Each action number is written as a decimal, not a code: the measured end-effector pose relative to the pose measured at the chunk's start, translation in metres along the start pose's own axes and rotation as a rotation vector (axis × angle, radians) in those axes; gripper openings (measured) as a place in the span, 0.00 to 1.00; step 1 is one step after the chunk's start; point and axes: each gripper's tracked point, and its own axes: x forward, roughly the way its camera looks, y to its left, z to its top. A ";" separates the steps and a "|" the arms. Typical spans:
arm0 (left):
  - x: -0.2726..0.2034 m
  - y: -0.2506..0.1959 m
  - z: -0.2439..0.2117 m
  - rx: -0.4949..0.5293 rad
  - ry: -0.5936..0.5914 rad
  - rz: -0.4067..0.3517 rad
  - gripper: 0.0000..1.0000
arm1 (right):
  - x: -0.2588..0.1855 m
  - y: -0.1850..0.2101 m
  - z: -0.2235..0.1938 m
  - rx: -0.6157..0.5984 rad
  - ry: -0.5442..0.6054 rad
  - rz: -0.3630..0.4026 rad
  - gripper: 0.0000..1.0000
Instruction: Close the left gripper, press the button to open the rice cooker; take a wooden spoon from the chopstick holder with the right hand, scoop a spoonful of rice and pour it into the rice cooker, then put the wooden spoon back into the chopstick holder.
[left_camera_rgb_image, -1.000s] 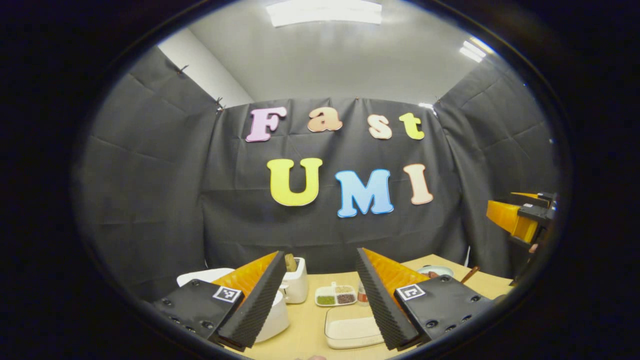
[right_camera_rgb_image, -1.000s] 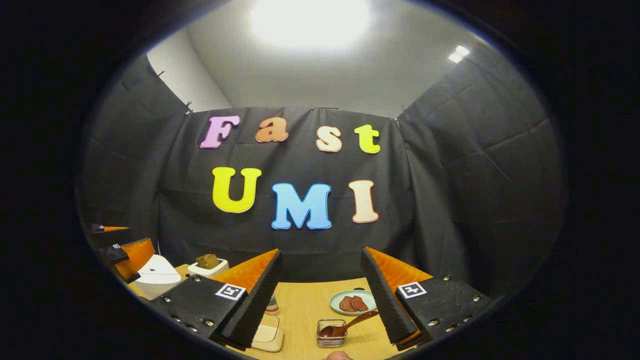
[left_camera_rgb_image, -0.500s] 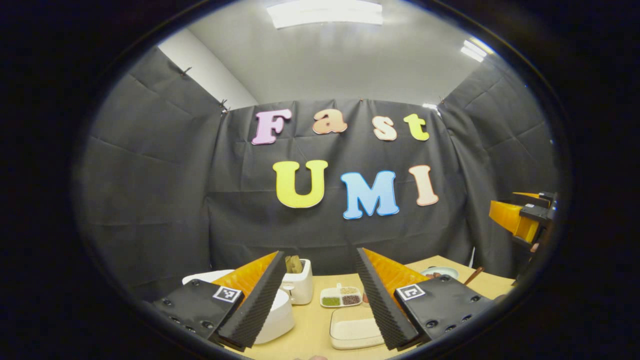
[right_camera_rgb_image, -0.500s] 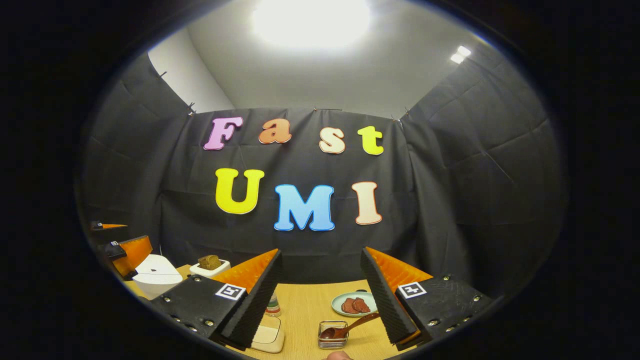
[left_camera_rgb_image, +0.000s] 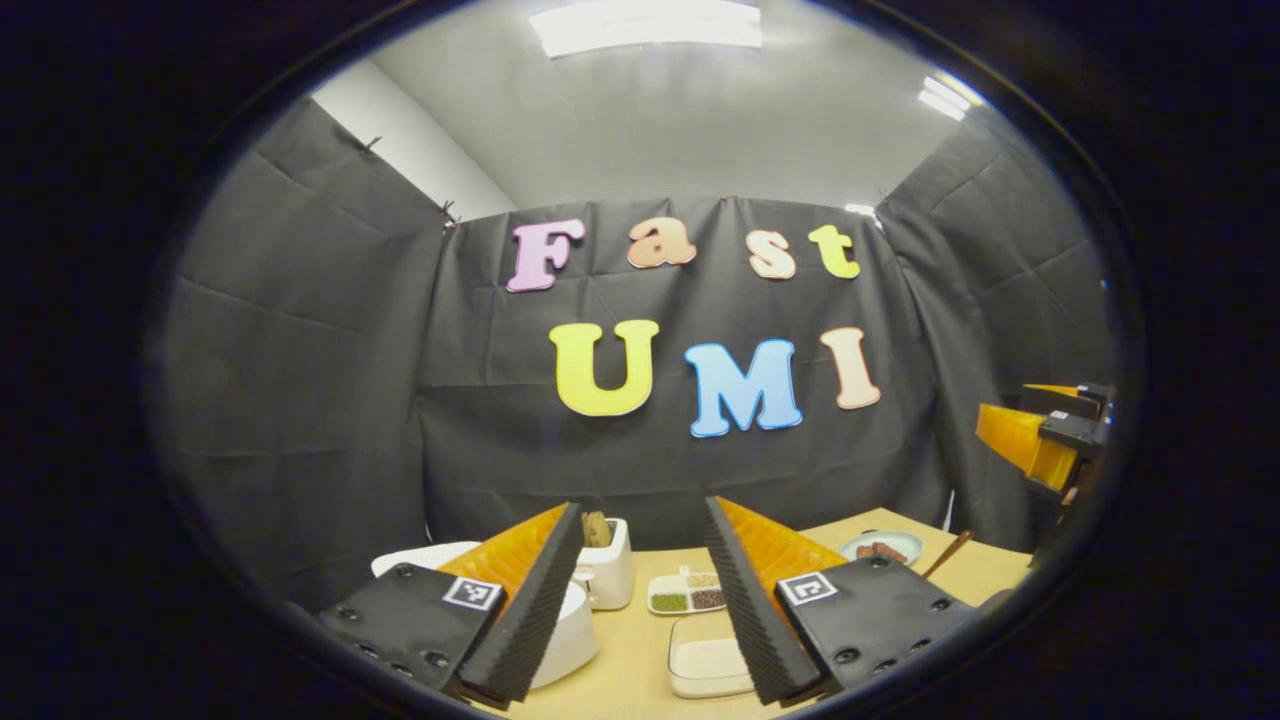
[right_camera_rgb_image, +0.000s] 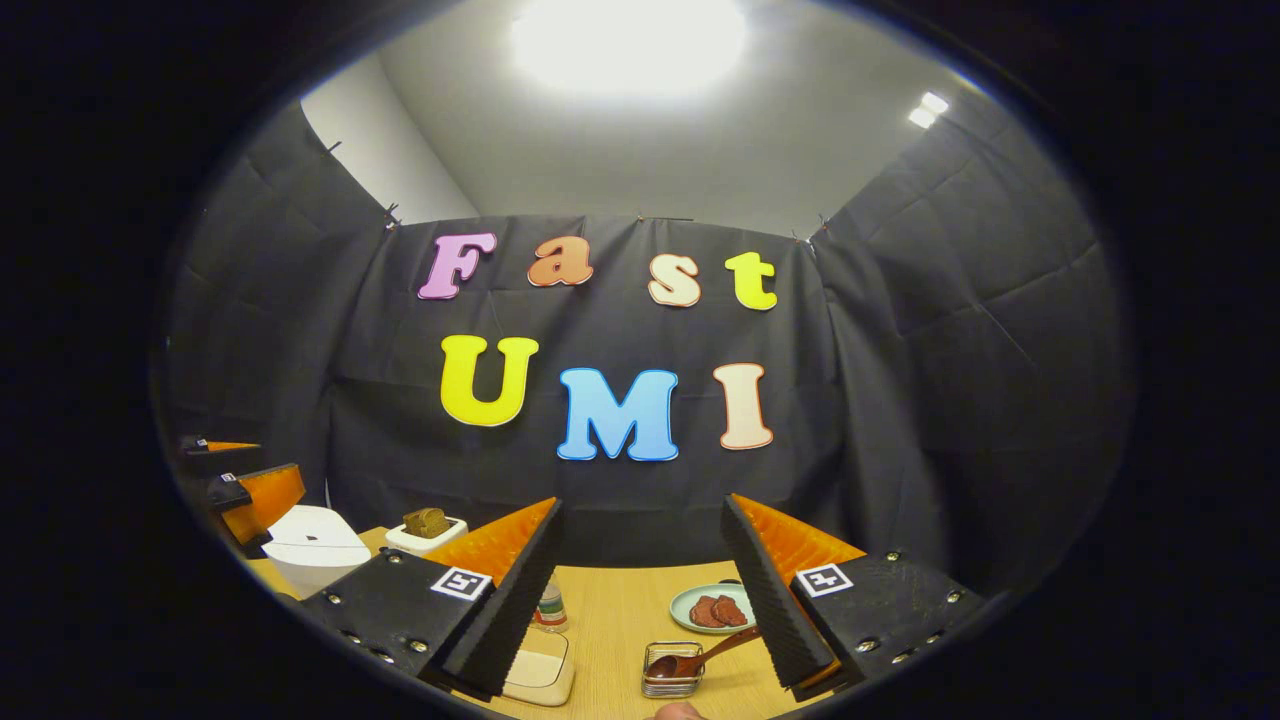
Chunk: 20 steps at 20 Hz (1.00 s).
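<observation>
Across the wooden table (left_camera_rgb_image: 630, 655) the left gripper (left_camera_rgb_image: 640, 590) was seen narrowed a touch yet unclenched, the lidded rice cooker (left_camera_rgb_image: 565, 635) nearer beneath it, while the right gripper (right_camera_rgb_image: 640, 590) was held agape above the wooden spoon (right_camera_rgb_image: 700, 658).

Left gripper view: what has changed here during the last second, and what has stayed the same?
The left tool has narrowed its gap a little, though it is open and holds nothing. Its view has shifted, so the rice cooker, toaster and rice tray sit further right. The right tool stays open and empty; the wooden spoon still rests in its holder, and the rice cooker's lid remains closed.
</observation>
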 end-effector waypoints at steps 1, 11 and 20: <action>0.000 0.000 0.000 -0.001 0.000 -0.004 0.78 | 0.001 0.000 -0.001 0.002 0.001 0.002 0.95; 0.008 0.027 -0.008 -0.007 0.018 0.032 0.09 | 0.005 0.009 -0.005 -0.005 -0.003 0.007 0.95; 0.047 0.105 -0.041 -0.028 0.082 0.099 0.09 | 0.004 0.022 -0.011 -0.030 0.023 -0.030 0.95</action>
